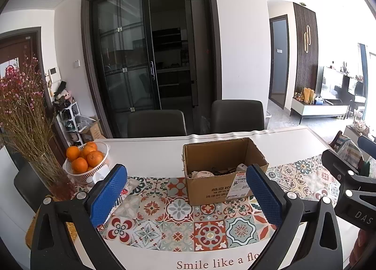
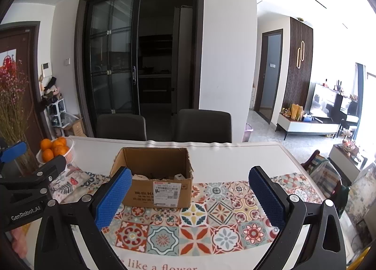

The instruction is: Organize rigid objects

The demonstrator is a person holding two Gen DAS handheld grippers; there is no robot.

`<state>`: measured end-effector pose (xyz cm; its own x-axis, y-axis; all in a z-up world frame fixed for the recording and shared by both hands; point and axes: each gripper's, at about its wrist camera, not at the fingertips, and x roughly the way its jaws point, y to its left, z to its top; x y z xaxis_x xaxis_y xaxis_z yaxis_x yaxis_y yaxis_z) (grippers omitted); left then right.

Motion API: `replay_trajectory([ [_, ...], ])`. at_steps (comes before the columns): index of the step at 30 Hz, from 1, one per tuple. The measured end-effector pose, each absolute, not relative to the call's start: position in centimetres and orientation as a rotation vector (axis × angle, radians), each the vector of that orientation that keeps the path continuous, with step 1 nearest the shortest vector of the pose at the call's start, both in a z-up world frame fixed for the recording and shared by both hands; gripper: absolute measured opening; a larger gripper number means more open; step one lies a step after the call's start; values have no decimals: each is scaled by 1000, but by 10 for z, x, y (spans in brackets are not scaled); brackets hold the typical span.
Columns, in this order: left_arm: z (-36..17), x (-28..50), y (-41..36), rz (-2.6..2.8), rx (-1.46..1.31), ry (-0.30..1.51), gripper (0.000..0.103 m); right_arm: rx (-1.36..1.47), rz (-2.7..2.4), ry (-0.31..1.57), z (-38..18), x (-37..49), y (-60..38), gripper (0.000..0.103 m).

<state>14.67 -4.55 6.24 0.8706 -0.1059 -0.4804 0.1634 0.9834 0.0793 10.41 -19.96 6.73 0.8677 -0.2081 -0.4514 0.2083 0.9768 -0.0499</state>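
Observation:
An open cardboard box (image 1: 218,176) with a white shipping label stands on the patterned tablecloth (image 1: 178,223); it also shows in the right wrist view (image 2: 155,180). Inside lie several small objects, among them white pieces and dark cables (image 1: 221,171). My left gripper (image 1: 186,193) is open and empty, held above the cloth just short of the box. My right gripper (image 2: 188,196) is open and empty, with the box ahead to its left. Each gripper's black body shows at the edge of the other's view.
A white basket of oranges (image 1: 87,159) and a glass vase of dried flowers (image 1: 30,129) stand at the table's left. A folded patterned cloth (image 2: 68,183) lies left of the box. Two dark chairs (image 1: 237,114) stand behind the table.

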Motion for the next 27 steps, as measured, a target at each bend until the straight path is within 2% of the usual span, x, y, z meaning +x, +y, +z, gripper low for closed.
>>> replay_trajectory([
  [27,69,143,-47,-139,116,485,103,7,-205,473,67,103,-195,100],
])
